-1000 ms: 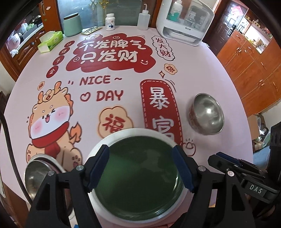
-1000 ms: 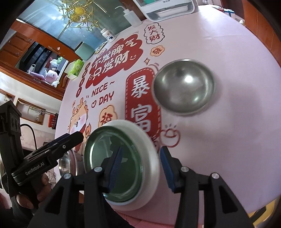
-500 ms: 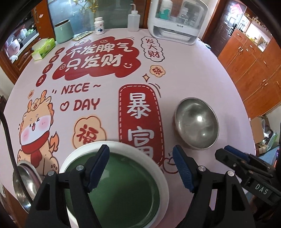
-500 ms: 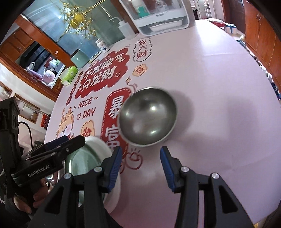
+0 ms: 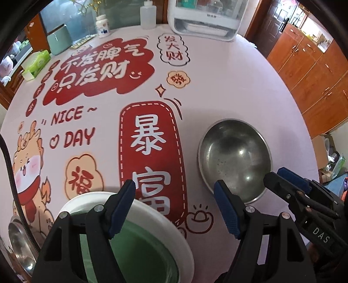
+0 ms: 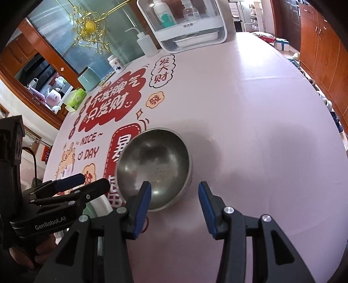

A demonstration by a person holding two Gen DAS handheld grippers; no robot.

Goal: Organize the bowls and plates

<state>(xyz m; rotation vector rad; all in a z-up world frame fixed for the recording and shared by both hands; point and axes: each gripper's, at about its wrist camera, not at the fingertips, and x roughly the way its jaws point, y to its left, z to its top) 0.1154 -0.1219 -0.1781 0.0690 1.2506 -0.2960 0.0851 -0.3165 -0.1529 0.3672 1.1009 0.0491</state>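
A steel bowl [image 5: 235, 159] [image 6: 154, 167] stands upright on the pink printed tablecloth. My right gripper [image 6: 175, 204] [image 5: 274, 175] hovers open just above its near rim, the left fingertip over the bowl's edge, nothing gripped. A white plate with a green centre [image 5: 148, 246] [image 6: 101, 203] lies at the table's near edge. My left gripper [image 5: 174, 209] [image 6: 93, 182] is open above the cloth between plate and bowl, its left finger over the plate's rim. A second steel bowl [image 5: 19, 241] peeks in at the far left.
At the table's far end stand a white countertop cabinet [image 5: 202, 19], a squeeze bottle [image 5: 148, 15], a pill bottle [image 5: 102, 26], a green canister [image 5: 59, 39] and a tissue box [image 5: 37, 63]. Wooden cupboards [image 5: 315, 71] line the right.
Both grippers have moved right across the table. The plate has slid out from between the left fingers, and the steel bowl now sits right in front of the right gripper. Neither opening changed.
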